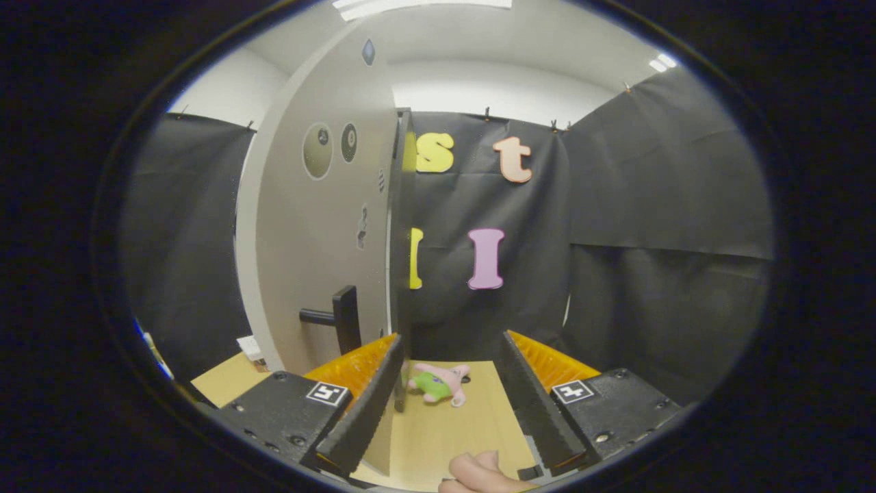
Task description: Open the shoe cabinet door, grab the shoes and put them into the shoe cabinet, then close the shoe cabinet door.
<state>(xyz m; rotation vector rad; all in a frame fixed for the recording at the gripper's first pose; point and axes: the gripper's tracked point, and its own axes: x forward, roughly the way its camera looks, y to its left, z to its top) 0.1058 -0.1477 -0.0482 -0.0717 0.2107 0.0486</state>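
Observation:
The shoe cabinet door (321, 226) is a tall grey panel standing ajar, seen nearly edge-on, with its dark edge (400, 233) facing me. A black lever handle (335, 318) sticks out of its face, left of the fingers. My gripper (452, 342) is open with nothing between its fingers. The left finger (369, 400) lies right against the bottom of the door's edge; whether it touches I cannot tell. The right finger (530, 397) stands apart over the wooden top.
A small pink and green plush toy (438, 383) lies on the light wooden surface (445, 428) just beyond the fingers. A person's fingertips (479, 472) show below the gripper. A small white object (250, 347) sits left of the door. Black cloth walls close the booth.

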